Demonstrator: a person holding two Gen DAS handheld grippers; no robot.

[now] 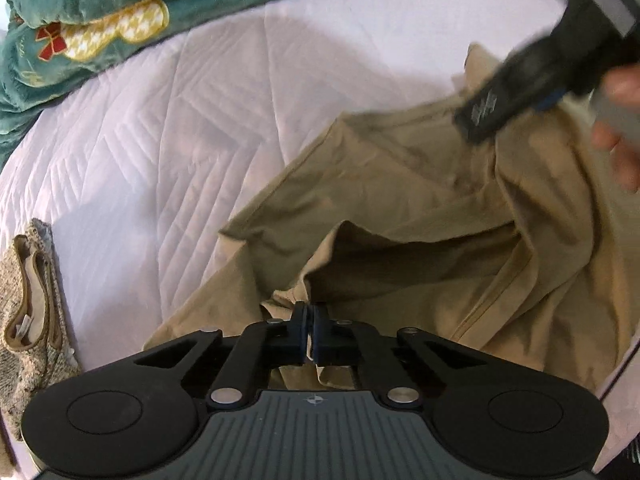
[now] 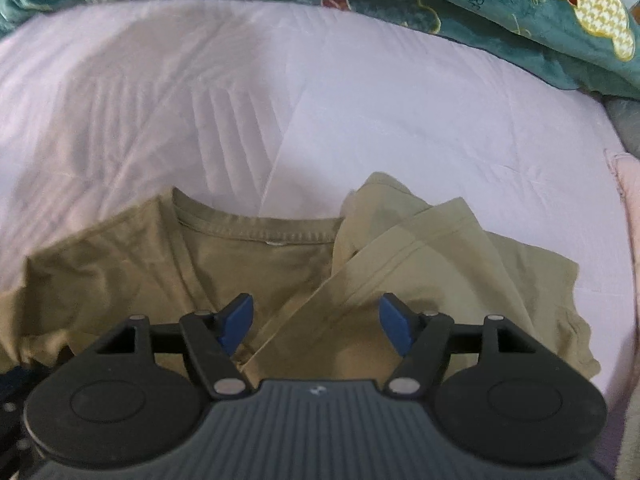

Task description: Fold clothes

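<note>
We held our left gripper (image 1: 310, 330) clamped on the tan shirt (image 1: 420, 216), which lay rumpled on the white bedspread (image 1: 160, 140). Our right gripper (image 2: 316, 322) hovered over it, jaws spread.

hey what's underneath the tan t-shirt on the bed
The tan t-shirt lies on a white quilted bedspread, which shows all around it. The left tongs pinch one fold. Whatever is directly beneath the shirt is covered.
</note>
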